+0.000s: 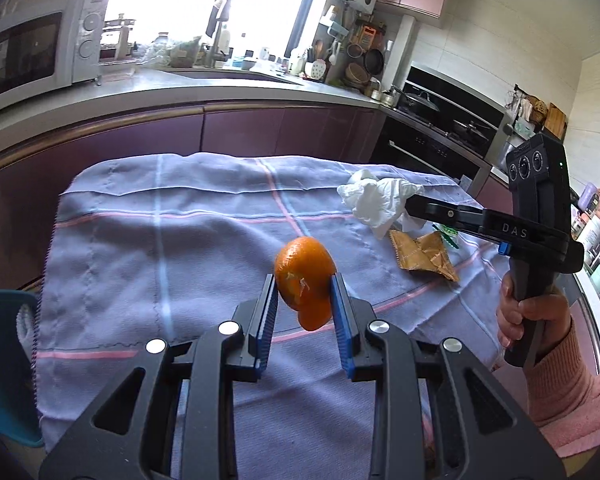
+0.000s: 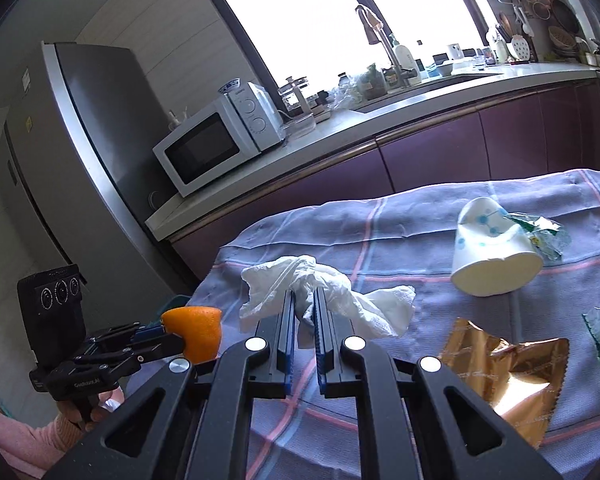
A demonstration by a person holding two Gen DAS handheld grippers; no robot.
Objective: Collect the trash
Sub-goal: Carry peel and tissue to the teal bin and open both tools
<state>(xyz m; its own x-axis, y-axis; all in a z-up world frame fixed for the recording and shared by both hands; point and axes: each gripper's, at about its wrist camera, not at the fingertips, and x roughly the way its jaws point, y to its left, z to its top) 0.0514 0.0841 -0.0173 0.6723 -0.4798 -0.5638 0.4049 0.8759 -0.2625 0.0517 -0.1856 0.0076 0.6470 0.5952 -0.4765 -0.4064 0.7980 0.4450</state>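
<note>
Checked cloth (image 1: 140,240) covers table; purple cabinets (image 1: 240,128), microwave (image 2: 216,144) behind.

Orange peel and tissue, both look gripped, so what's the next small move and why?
Probably carry the orange peel, clamped in the left gripper, toward the teal bin at the cloth's left edge. The right gripper already pinches the crumpled tissue.

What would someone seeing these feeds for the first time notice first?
Probably the bright orange peel, held up above the checked cloth in the left gripper. Next, the crumpled white tissue pinched in the right gripper near the cloth's far side. Still lying on the cloth are a squashed paper cup, a gold wrapper and green packets.
</note>
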